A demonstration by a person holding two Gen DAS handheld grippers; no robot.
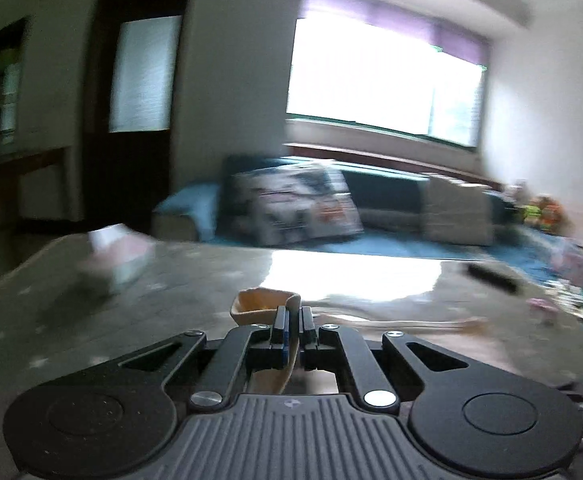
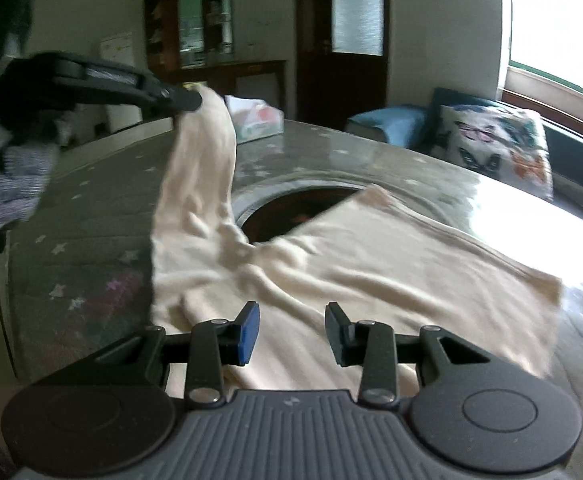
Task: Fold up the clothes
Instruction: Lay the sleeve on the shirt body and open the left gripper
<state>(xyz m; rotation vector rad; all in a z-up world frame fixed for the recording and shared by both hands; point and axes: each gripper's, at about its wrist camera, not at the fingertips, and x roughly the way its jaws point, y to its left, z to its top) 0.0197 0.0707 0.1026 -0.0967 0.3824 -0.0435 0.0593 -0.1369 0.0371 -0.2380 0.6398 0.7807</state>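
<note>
Our left tongs (image 2: 189,100) are clamped on one end of a cream garment (image 2: 351,264) and hold that end up above the counter (image 2: 71,240), so the cloth hangs from them in a narrow, wrinkled strip down to the counter's surface. The rest of the garment lies spread and rumpled across the near half of the counter, one corner reaching out toward the bright right edge, where window light glares off the glossy top. Part of the cloth covers the near rim of a round dark opening (image 2: 291,212) at the counter's middle.

Through the left wrist camera, the left tongs (image 1: 291,320) show their jaws pressed together with a fold of the cream fabric (image 1: 265,300) pinched between them and bulging out past the tips; that view is blurred.

Our right tongs (image 2: 292,320) stand open, jaws well apart, low over the spread cloth near the counter's near edge, gripping nothing.

A tissue box (image 2: 255,118) sits at the counter's far edge, behind the lifted strip. Beyond the counter are a blue sofa (image 2: 387,124) with a butterfly-print cushion (image 2: 495,144), a dark wooden door (image 2: 343,40) and a bright window (image 1: 379,80).
</note>
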